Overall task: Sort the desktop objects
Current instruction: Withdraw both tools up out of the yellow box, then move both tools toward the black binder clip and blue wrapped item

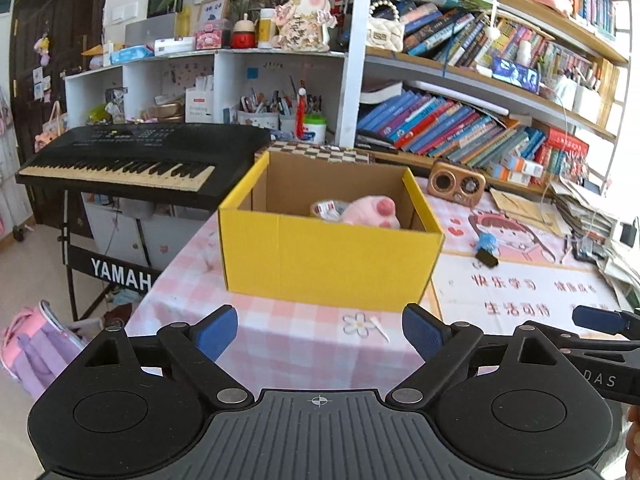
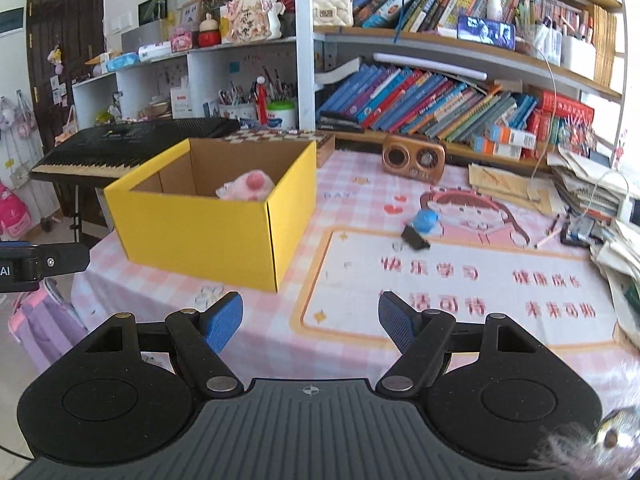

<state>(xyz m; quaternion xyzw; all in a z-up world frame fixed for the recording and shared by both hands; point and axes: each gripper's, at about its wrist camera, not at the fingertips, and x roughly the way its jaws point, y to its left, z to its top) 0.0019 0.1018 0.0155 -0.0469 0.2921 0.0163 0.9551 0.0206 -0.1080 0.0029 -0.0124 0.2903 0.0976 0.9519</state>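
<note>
Pink plush toy [image 1: 370, 212] and a packet lie in the yellow box [image 1: 320, 256], frame centre. Blue toy [image 2: 425, 221] and black clip [image 2: 415, 237] remain on the mat, centre right. Left gripper [image 1: 320, 334] and right gripper [image 2: 311, 322]: jaws apart, empty.

Black keyboard [image 1: 132, 156] beside the table, crowded bookshelves [image 1: 472, 120] and wooden radio [image 2: 413, 159] behind.

The open cardboard box [image 1: 320, 256] is bright yellow outside and plain brown inside. The soft plush toy [image 1: 374, 211] in it is pale pink. The tablecloth [image 1: 280, 344] has pink and white checks. The gripper pads [image 2: 224, 326] are blue.
</note>
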